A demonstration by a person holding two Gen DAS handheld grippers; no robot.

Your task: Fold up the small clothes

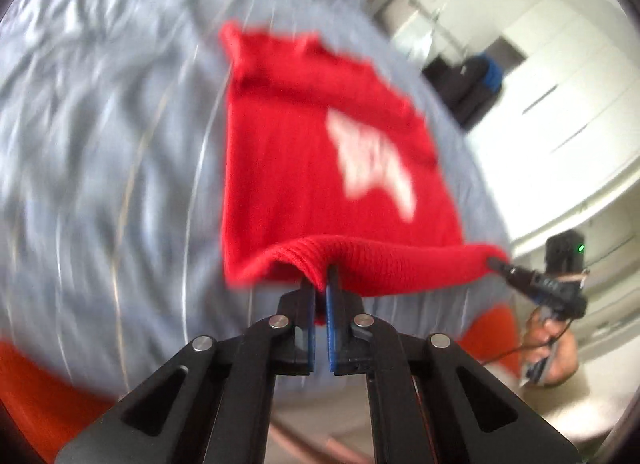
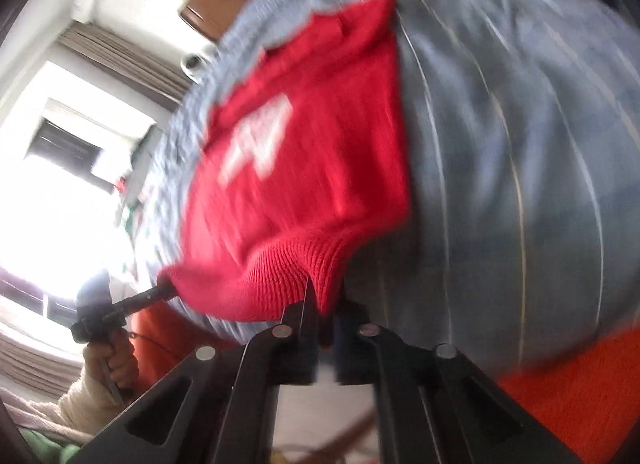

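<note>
A small red knitted sweater (image 1: 304, 151) with a white print lies on a grey-blue striped sheet (image 1: 100, 143). My left gripper (image 1: 320, 280) is shut on the ribbed hem near its left corner and lifts it. My right gripper (image 2: 324, 296) is shut on the hem (image 2: 280, 276) at the other corner. Each gripper shows in the other's view: the right one (image 1: 496, 264) at the hem's right end, the left one (image 2: 164, 290) at the hem's left end. The sweater (image 2: 312, 151) hangs taut between them; its far part rests on the sheet. Both views are motion-blurred.
The sheet (image 2: 520, 143) covers a bed with an orange cover (image 2: 580, 392) below it. A wooden headboard (image 2: 216, 3) is at the far end. White cabinets (image 1: 560, 83) and a dark bag (image 1: 476, 83) stand to the right; a bright window (image 2: 60, 183) is to the left.
</note>
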